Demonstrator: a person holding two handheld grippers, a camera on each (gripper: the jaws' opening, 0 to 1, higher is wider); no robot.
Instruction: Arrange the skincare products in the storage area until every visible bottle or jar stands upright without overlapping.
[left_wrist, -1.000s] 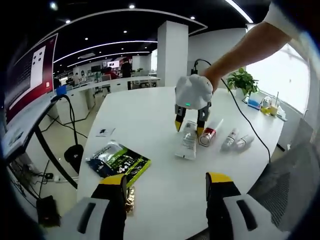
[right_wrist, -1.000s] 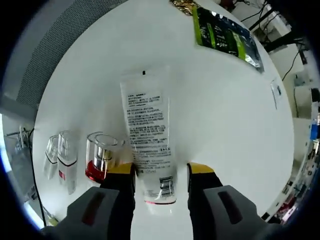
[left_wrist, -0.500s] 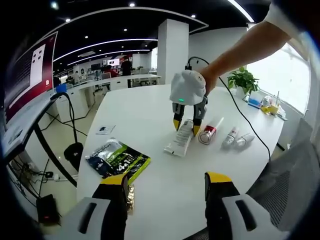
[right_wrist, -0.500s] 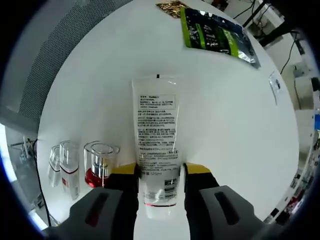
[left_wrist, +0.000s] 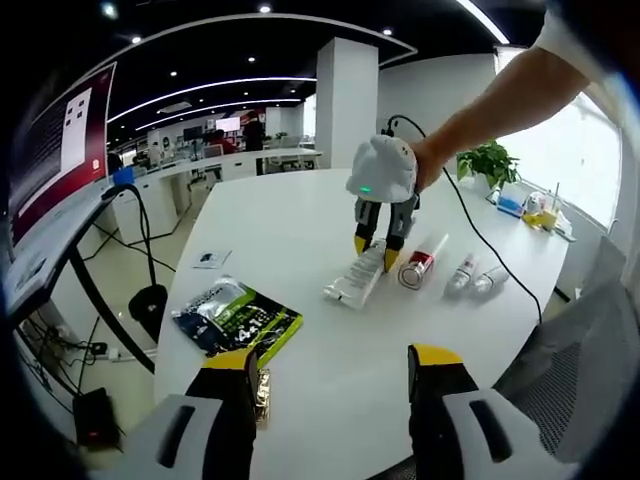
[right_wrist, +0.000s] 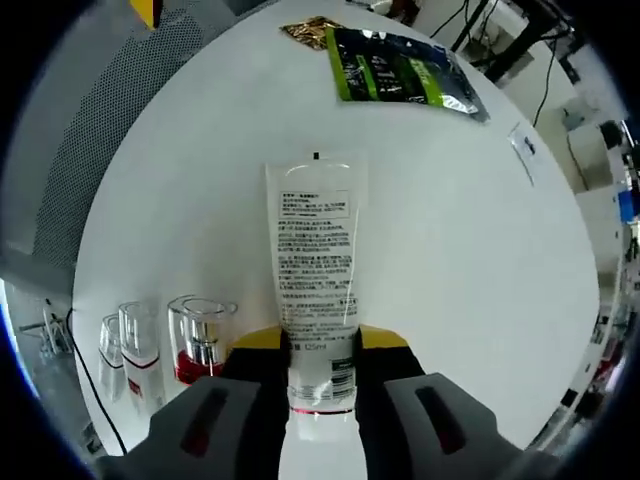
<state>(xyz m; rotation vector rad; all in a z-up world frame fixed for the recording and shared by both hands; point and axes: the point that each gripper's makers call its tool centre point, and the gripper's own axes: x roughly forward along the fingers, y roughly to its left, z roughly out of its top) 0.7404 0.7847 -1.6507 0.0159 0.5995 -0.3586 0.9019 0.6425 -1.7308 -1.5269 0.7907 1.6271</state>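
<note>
Closer together than a second ago, the right gripper (right_wrist: 318, 352) jaws now pinch the white tube (right_wrist: 316, 275) near its cap, crimped end lifted. Left gripper (left_wrist: 325, 365) hangs wide, empty. Beyond, red-based bottle (left_wrist: 417, 265) and two small bottles (left_wrist: 474, 277) lie flat; nothing stands yet.

White squeeze tube (right_wrist: 316, 270): printed text on its face, pink band near the cap end, flat crimped end pointing away from the camera in the right gripper view. In the left gripper view it (left_wrist: 357, 279) sits tilted, one end raised off the white table (left_wrist: 300, 230).

Red-and-clear bottle (right_wrist: 199, 337): on its side just beside the tube.

Two small clear bottles (right_wrist: 128, 345): also lying flat, side by side, beyond the red one.
</note>
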